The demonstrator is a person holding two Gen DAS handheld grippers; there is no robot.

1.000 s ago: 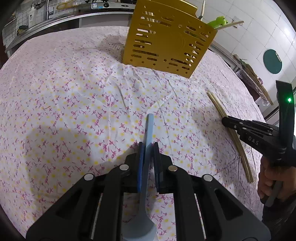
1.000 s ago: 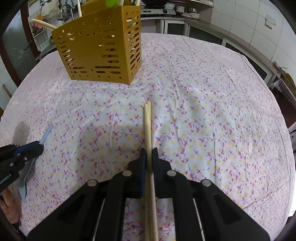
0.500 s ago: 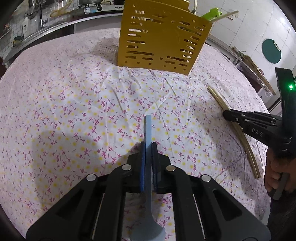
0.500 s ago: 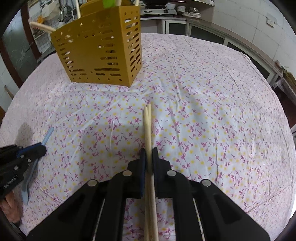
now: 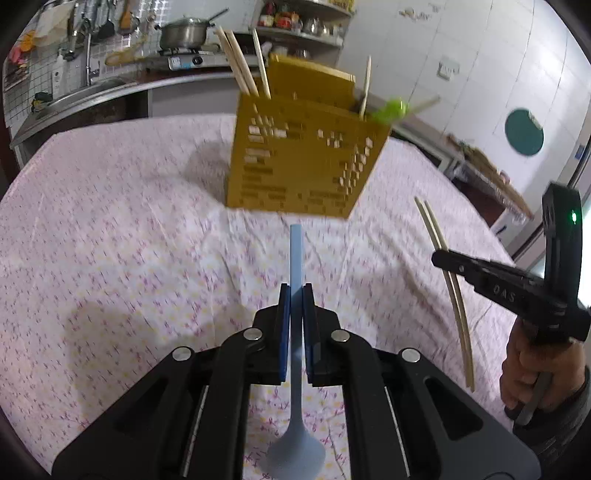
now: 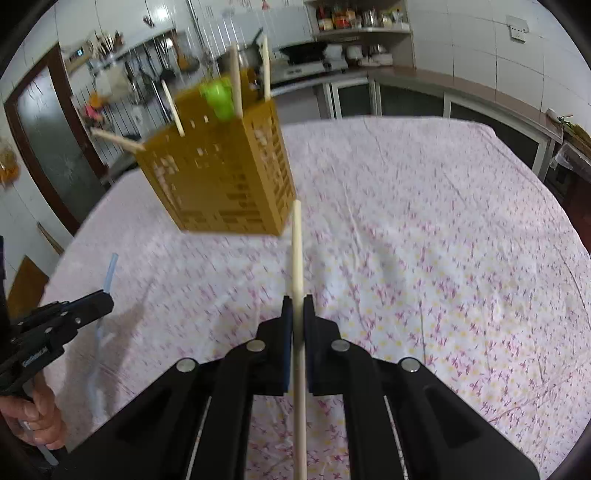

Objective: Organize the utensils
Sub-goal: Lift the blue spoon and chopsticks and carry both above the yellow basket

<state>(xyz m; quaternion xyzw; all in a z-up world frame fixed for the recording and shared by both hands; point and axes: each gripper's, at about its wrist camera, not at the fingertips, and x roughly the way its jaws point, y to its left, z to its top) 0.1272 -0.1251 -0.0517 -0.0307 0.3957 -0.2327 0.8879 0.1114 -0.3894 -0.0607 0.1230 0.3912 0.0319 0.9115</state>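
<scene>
My left gripper [image 5: 295,291] is shut on a light blue spoon [image 5: 296,258], handle pointing forward at the yellow slotted utensil holder [image 5: 303,166], bowl hanging below near the camera. My right gripper [image 6: 297,302] is shut on a pair of wooden chopsticks [image 6: 297,251], lifted off the cloth and pointing at the holder [image 6: 221,181]. The holder has chopsticks and a green utensil [image 6: 218,94] in it. In the left wrist view the right gripper [image 5: 443,258] shows at the right holding the chopsticks [image 5: 447,258]. The left gripper [image 6: 105,299] shows at the lower left of the right wrist view.
The table is covered by a white cloth with pink and yellow flowers [image 5: 110,240]. A kitchen counter with a pot [image 5: 183,33] and stove runs behind the table. Shelves with jars [image 6: 354,16] hang on the tiled wall.
Both grippers have risen and tilted up, lifting the spoon and the chopsticks off the cloth. The holder now looks nearer and the kitchen behind it has come into view.
</scene>
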